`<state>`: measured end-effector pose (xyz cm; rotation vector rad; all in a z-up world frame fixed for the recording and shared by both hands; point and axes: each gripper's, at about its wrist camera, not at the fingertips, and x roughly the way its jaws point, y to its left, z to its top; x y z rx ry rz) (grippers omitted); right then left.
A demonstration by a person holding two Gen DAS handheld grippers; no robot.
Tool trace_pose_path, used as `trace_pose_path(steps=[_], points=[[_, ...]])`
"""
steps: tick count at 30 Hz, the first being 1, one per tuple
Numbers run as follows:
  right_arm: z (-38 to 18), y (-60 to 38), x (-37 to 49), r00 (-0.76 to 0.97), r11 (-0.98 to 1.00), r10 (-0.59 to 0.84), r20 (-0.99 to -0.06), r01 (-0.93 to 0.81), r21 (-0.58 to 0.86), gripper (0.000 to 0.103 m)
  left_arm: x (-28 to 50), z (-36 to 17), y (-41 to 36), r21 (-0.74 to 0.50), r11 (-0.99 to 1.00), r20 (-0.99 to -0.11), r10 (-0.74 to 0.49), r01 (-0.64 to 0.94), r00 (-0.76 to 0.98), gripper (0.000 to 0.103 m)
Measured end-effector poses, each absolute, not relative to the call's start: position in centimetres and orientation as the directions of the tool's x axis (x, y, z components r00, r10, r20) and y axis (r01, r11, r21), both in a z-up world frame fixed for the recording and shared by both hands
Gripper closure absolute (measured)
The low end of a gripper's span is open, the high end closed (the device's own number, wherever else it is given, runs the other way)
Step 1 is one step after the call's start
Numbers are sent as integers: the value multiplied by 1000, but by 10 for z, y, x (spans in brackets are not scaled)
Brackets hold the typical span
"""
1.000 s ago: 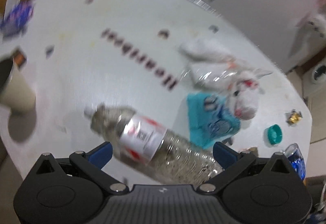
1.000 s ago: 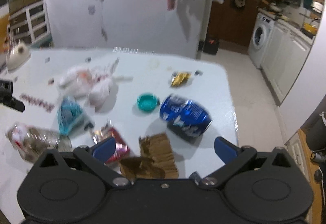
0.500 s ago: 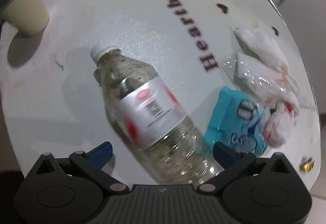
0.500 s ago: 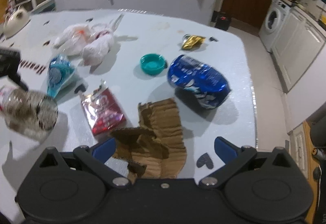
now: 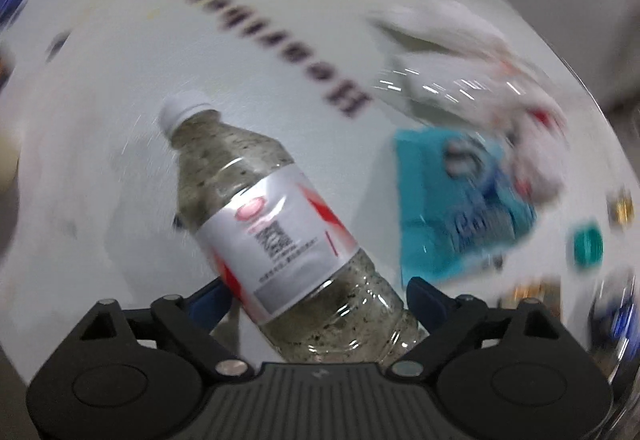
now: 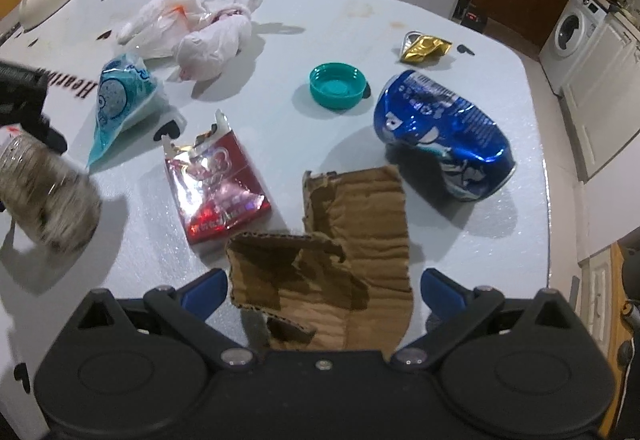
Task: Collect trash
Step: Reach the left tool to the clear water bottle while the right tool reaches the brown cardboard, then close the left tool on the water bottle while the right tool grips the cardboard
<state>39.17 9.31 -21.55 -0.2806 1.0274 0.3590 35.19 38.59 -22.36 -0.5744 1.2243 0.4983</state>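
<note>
Two grippers: left gripper [image 5: 318, 294] straddles bottle [image 5: 272, 228], base hidden, contact unclear.

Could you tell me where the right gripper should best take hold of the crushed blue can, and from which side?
Grip the crushed blue can across its dented middle, coming from above. It lies on its side on the table, with clear space around it except the torn cardboard near its front edge. The right gripper looks open wide enough.
</note>
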Motion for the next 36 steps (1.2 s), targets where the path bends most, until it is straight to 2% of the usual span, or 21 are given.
trace_pose_path(steps=[3,6,8,12,15,18,20,23,32,34,36], points=[[-218,93,397,454,925,153,-878,-378,-35,0,347,-221,378,-132,842,-954,36,-523,298,19],[-218,90,403,446,944,147,-883,-330,-9,1,341,-220,369,-145,904,-952,-16,-403,306,20],[-218,87,404,442,950,155,-883,-313,10,9,336,-218,360,-144,940,-950,-44,-309,310,22],[-215,86,400,441,951,164,-882,-309,22,15,326,-213,342,-154,983,-946,-119,-96,301,23],[-209,85,395,450,948,179,-875,-317,31,25,317,-210,328,-138,989,-945,-147,50,292,26],[-202,85,388,453,946,196,-870,-321,46,40,307,-208,317,-132,984,-945,-160,116,286,26],[-197,85,383,449,946,206,-869,-320,59,49,303,-208,316,-133,986,-946,-157,103,283,26],[-193,83,374,422,946,233,-876,-309,103,53,302,-210,316,-123,992,-954,-126,30,273,26],[-179,80,336,420,946,258,-870,-292,140,56,296,-208,330,-140,957,-967,-77,-256,241,25],[-178,79,331,422,947,255,-870,-289,138,56,295,-211,334,-144,938,-971,-73,-315,228,22],[-177,78,327,423,949,251,-870,-286,135,56,293,-212,340,-149,911,-975,-70,-385,213,11]])
